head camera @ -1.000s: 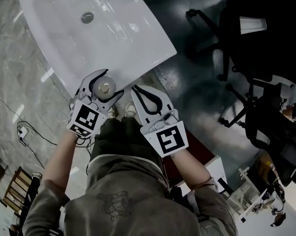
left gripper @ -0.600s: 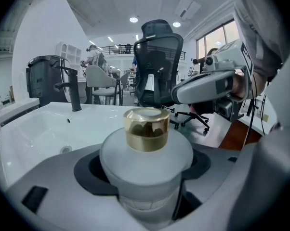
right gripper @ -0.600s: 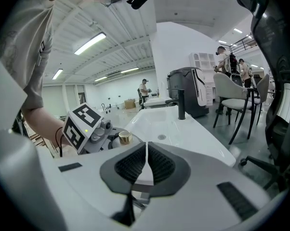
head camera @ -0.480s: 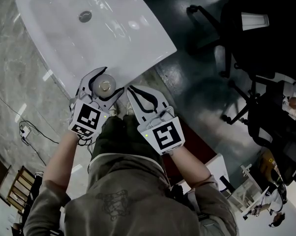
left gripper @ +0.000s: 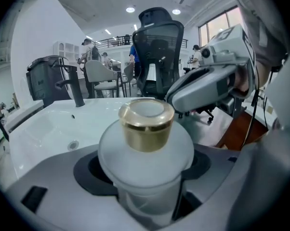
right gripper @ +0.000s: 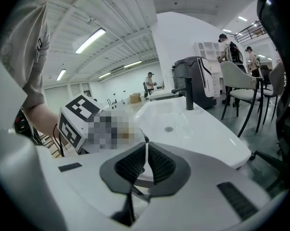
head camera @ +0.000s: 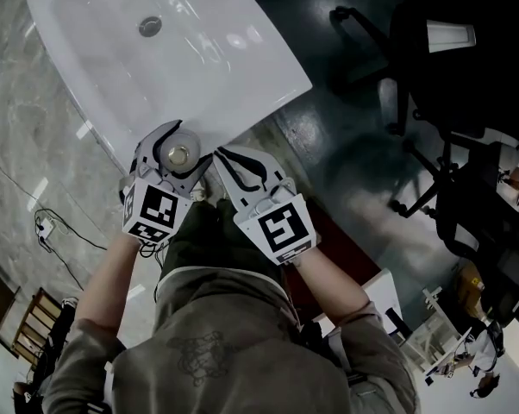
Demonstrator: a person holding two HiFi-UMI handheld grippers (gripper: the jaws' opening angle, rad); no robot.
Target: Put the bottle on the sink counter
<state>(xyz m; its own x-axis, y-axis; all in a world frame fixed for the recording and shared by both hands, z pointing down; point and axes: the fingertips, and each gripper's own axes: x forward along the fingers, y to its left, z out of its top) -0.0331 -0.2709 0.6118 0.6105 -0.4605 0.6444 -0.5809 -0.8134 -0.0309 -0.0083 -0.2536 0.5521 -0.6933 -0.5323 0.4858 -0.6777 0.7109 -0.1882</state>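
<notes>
A frosted white bottle with a gold cap (left gripper: 146,124) stands upright between the jaws of my left gripper (head camera: 175,156), which is shut on its body; from the head view the cap (head camera: 179,154) shows over the near edge of the white sink (head camera: 242,59). My right gripper (head camera: 229,172) is just to the right of it, in front of the sink's rim, with its jaws closed together and nothing between them. In the right gripper view the pads (right gripper: 157,163) meet, and the left gripper's marker cube (right gripper: 76,117) shows beside them.
The sink basin has a drain (head camera: 150,27) and a black faucet (right gripper: 189,94) at its far side. Black office chairs (head camera: 449,84) stand on the dark floor to the right. Marbled floor with a cable (head camera: 44,227) lies to the left. People stand in the background.
My right gripper has shifted left, closer to the left gripper and the bottle. The left gripper keeps its hold on the bottle at the sink's near edge.
</notes>
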